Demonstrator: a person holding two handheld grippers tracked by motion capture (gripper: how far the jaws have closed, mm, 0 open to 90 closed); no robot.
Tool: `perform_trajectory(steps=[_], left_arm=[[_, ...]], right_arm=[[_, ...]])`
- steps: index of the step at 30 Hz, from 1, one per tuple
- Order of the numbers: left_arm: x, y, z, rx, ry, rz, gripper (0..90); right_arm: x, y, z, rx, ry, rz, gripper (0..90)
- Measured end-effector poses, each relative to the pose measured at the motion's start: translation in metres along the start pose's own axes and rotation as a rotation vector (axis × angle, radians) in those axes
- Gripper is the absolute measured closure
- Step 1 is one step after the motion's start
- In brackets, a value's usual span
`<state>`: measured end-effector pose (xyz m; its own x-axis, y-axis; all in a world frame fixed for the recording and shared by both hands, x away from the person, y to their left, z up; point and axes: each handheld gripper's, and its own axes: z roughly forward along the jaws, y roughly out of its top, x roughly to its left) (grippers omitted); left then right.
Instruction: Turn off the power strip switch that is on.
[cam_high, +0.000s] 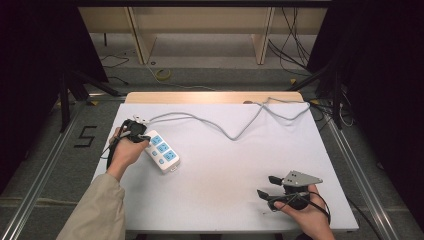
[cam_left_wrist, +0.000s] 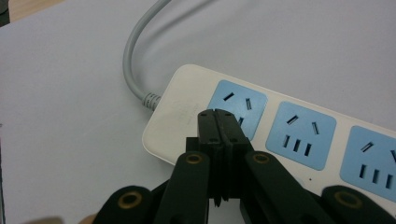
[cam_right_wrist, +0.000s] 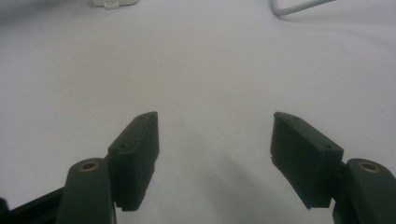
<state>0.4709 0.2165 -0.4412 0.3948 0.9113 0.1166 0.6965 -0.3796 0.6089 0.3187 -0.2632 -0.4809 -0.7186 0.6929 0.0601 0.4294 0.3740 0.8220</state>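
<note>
A white power strip (cam_high: 161, 151) with three blue sockets lies on the left part of the white table (cam_high: 225, 165). Its grey cable (cam_high: 225, 127) runs off toward the table's far right corner. My left gripper (cam_high: 145, 138) is shut with nothing between its jaws. In the left gripper view its tips (cam_left_wrist: 217, 122) rest over the strip (cam_left_wrist: 289, 135) at the cable end, just beside the first blue socket (cam_left_wrist: 237, 105). My right gripper (cam_high: 269, 186) is open near the front right of the table. In the right gripper view its jaws (cam_right_wrist: 215, 154) stand wide apart over bare tabletop.
The cable (cam_left_wrist: 135, 60) enters the strip at its short end. The strip's far end (cam_right_wrist: 112, 3) and a loop of cable (cam_right_wrist: 299, 6) sit at the top of the right gripper view. Black stands and loose cables lie on the floor around the table.
</note>
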Motion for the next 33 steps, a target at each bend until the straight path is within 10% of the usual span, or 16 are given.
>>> perform_trajectory(steps=[33], left_arm=[[0.001,0.002,0.012,0.066,0.011,0.026,89.5]], right_arm=[[0.0,0.0,0.0,0.0,0.002,-0.001,33.5]])
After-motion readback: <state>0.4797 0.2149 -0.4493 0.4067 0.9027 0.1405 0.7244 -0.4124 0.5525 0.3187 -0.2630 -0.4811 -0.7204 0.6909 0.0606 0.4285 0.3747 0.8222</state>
